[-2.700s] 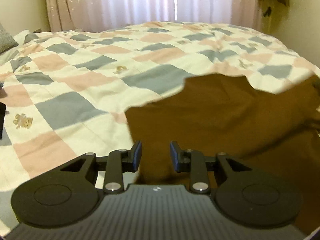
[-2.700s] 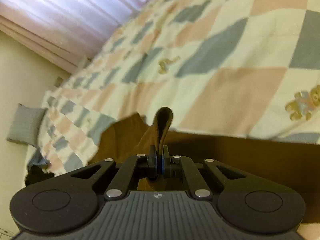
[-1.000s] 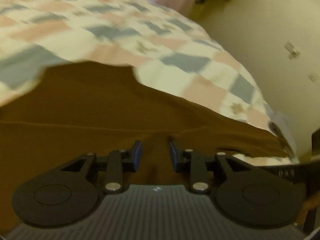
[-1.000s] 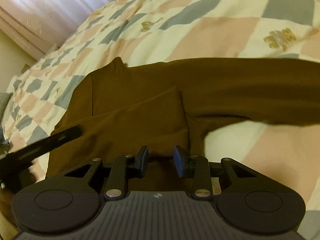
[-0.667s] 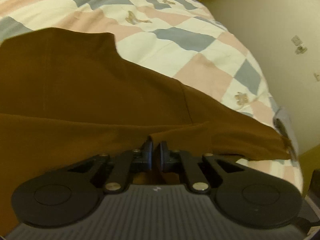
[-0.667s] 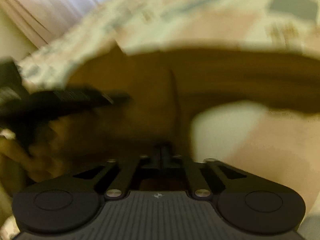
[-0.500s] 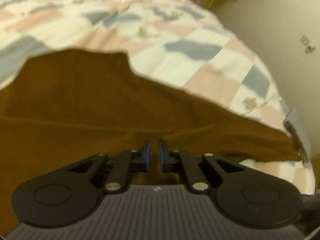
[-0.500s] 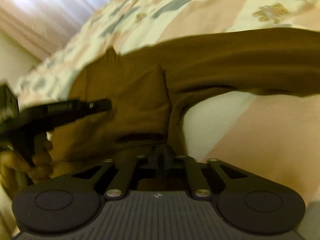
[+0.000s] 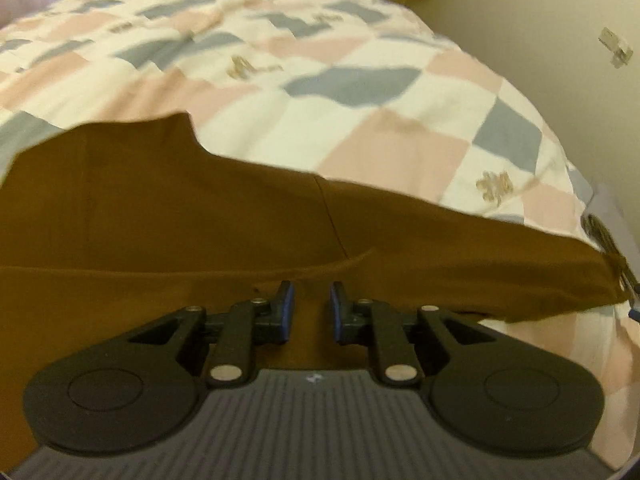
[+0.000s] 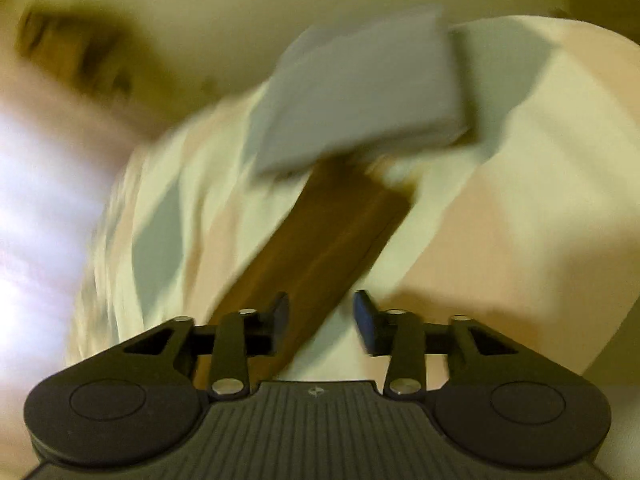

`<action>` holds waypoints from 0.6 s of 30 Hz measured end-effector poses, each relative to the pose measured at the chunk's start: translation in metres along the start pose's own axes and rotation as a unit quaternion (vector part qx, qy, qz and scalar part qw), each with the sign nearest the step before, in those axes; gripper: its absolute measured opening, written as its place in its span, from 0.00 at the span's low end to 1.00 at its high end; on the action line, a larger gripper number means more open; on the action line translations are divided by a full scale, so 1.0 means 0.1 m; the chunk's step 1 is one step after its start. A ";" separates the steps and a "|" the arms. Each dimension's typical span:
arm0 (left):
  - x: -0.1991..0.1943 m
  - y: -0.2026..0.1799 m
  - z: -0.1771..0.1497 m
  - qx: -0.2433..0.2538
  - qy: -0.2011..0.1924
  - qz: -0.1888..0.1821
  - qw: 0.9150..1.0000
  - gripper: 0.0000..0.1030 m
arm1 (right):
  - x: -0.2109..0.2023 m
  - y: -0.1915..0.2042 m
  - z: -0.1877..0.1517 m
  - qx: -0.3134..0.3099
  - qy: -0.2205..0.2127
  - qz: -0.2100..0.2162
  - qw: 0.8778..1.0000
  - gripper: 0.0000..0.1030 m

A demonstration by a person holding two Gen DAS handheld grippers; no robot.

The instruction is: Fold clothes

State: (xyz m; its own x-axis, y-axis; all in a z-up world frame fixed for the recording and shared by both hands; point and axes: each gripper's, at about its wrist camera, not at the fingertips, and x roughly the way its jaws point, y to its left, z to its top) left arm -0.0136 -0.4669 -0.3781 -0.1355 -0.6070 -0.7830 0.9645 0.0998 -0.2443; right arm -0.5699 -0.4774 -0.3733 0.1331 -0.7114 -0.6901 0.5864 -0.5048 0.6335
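Note:
A brown long-sleeved garment (image 9: 160,208) lies spread on the checkered bedspread (image 9: 360,120), one sleeve (image 9: 460,240) stretched to the right. My left gripper (image 9: 310,306) is open and empty just above the garment's body, near a fold line. My right gripper (image 10: 320,312) is open and empty; the view is blurred. The brown sleeve (image 10: 320,236) runs diagonally under it, up to its cuff by a grey box.
A flat grey box (image 10: 360,92) lies at the bed's edge beyond the sleeve's cuff. A beige wall (image 9: 540,40) with a socket stands right of the bed. Curtains hang behind the bed.
Both grippers were shut on the brown cloth and have let go and opened. The right gripper has swung round fast toward the sleeve and the bed's edge.

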 end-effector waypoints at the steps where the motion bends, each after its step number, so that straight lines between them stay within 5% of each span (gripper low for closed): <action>1: -0.03 0.03 0.01 -0.011 0.000 0.002 1.000 0.15 | 0.02 -0.09 0.07 0.020 -0.010 0.005 1.000 0.47; 8: -0.16 0.23 0.00 -0.100 0.019 0.011 0.995 0.16 | 0.44 -0.45 0.21 0.113 -0.018 0.029 0.993 0.45; 9: -0.19 0.26 -0.03 -0.107 0.019 0.010 0.994 0.16 | 0.47 -0.44 0.22 0.114 -0.019 0.035 0.993 0.35; 10: -0.23 0.28 -0.06 -0.113 0.016 0.009 0.993 0.16 | 0.48 -0.38 0.22 0.101 -0.014 0.021 0.995 0.09; 11: -0.28 0.30 -0.08 -0.117 0.013 0.008 0.993 0.16 | 0.50 -0.32 0.23 0.088 -0.009 0.006 0.996 0.08; 15: -0.62 0.55 -0.17 -0.136 -0.004 0.016 0.991 0.16 | 0.25 0.25 0.18 -0.034 -0.054 -0.002 0.998 0.06; 18: -0.99 0.90 -0.26 -0.155 -0.024 0.030 0.987 0.17 | -0.17 1.14 -0.18 -0.212 -0.097 0.036 0.972 0.06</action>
State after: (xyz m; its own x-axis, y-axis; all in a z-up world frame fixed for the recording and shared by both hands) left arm 0.0805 -0.3780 -0.3375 -0.0613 -0.6286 -0.7753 0.8534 0.3698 -0.3673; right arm -0.4912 -0.5144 -0.2958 0.0571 -0.8374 -0.5436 0.8629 -0.2324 0.4487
